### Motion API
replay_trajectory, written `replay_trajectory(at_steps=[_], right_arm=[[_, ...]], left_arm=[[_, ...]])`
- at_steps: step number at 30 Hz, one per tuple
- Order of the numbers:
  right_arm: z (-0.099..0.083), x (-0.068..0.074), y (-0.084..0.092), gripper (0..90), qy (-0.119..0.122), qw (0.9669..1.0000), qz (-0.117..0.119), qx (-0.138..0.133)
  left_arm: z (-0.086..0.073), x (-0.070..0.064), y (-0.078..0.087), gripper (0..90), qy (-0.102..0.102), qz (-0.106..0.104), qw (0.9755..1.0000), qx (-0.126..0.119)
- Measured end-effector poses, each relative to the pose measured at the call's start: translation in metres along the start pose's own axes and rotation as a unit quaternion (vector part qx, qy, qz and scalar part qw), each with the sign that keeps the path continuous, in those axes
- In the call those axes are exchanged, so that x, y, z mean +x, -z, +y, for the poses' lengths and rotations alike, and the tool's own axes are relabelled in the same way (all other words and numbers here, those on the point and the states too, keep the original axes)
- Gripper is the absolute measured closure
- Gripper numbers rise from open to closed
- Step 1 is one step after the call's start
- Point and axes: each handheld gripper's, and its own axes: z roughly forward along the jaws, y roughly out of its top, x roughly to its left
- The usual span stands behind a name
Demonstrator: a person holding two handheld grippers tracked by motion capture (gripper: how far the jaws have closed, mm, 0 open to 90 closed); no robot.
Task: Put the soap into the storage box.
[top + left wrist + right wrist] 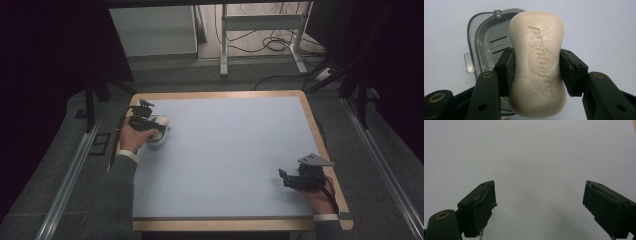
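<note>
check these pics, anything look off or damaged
Nothing looks wrong. The left gripper holds a whole, unbroken soap bar by its narrow waist over a grey soap dish that lies flat on the table. The right gripper hangs open over bare table, holding nothing.

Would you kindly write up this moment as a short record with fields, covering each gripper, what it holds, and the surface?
left gripper: shut on the soap bar, near the table's far-left corner
soap bar: cream, embossed lettering, clamped at its narrow waist
soap dish: grey, slotted insert, beneath and behind the soap
right gripper: open, jaws wide apart, nothing between them, near the table's near-right corner
table: pale blue top, wooden border
</note>
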Motion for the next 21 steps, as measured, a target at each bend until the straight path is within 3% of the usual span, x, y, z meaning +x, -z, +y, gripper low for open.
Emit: replay_trajectory(at_steps=[4,15,20,21], right_arm=[[0.0,0.0,0.0,11.1,0.001,1.0,0.001,0.0],[0.0,0.001,-0.001,11.1,0.002,1.0,0.0,0.003],[0.0,0.0,-0.001,11.0,0.001,1.0,0.0,0.002],[0.0,0.0,-0.001,11.1,0.001,1.0,0.0,0.003]], left_arm=[[0.0,0.005,-0.008,49.3,0.01,0.016,0.9998,0.002],[-0.001,0.006,-0.01,48.5,0.013,0.024,0.9996,-0.006],[-0.001,0.004,-0.004,37.5,0.017,0.012,0.9996,-0.02],[-0.001,0.002,-0.001,36.9,0.007,0.008,0.9996,-0.024]])
